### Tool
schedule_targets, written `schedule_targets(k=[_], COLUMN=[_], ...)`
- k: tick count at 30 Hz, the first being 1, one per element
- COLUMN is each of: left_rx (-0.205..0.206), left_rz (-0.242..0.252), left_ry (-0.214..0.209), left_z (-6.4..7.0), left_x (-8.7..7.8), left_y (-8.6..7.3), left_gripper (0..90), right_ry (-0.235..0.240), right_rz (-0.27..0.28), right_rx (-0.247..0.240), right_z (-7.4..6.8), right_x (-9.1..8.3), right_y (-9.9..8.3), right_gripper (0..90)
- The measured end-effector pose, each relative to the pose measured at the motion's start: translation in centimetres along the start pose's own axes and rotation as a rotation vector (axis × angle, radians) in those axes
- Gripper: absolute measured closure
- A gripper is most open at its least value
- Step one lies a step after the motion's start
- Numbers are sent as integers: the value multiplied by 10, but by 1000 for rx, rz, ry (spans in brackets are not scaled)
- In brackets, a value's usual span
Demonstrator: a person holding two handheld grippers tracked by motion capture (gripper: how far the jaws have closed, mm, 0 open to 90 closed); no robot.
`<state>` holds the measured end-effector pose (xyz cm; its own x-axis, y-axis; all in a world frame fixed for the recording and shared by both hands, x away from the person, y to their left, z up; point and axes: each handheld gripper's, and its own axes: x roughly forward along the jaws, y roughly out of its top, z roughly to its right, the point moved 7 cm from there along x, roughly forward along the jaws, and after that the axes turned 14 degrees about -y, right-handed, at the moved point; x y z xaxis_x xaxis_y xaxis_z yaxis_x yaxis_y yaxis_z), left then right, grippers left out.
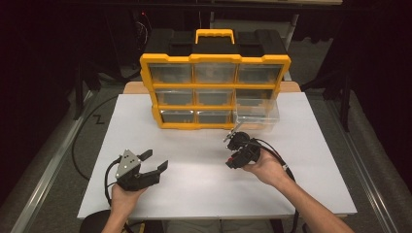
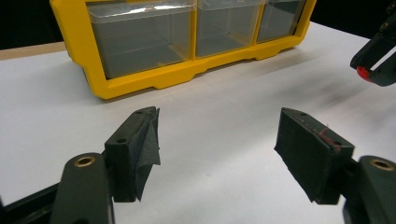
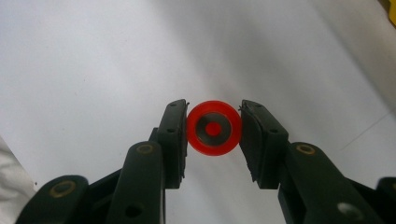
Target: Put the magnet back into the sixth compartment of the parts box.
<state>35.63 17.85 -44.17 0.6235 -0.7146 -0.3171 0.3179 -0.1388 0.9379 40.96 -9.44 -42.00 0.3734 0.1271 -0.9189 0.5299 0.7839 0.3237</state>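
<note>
Between the pads of my right gripper (image 3: 214, 129) sits a small red ring (image 3: 214, 128) with a grey centre and a red dot, held just above the white table. In the high view the right gripper (image 1: 231, 162) is right of the table's middle, a bit of red ring (image 1: 236, 157) showing at its jaws. My left gripper (image 1: 156, 160) hovers at the front left, jaws wide apart with nothing between them. In the left gripper view its jaws (image 2: 217, 140) face the organizer, and the right gripper (image 2: 373, 70) shows at the upper right.
A yellow and black drawer organizer (image 1: 214, 87) with clear drawers stands at the back centre of the white table (image 1: 194, 189). Its bottom right clear drawer (image 1: 256, 116) is pulled out toward me. The organizer's yellow base (image 2: 154, 79) is close ahead of the left gripper.
</note>
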Motion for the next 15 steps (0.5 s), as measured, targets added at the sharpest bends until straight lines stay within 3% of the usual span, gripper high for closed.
schedule_targets(k=[15], left_rx=[0], left_rz=[1], left_ry=[0], left_z=[0], left_x=[0], left_y=[0], left_gripper=[302], right_ry=[-9], right_rz=[4], right_rx=[10], right_z=[8], right_x=[-10], right_y=[-10], right_gripper=[651])
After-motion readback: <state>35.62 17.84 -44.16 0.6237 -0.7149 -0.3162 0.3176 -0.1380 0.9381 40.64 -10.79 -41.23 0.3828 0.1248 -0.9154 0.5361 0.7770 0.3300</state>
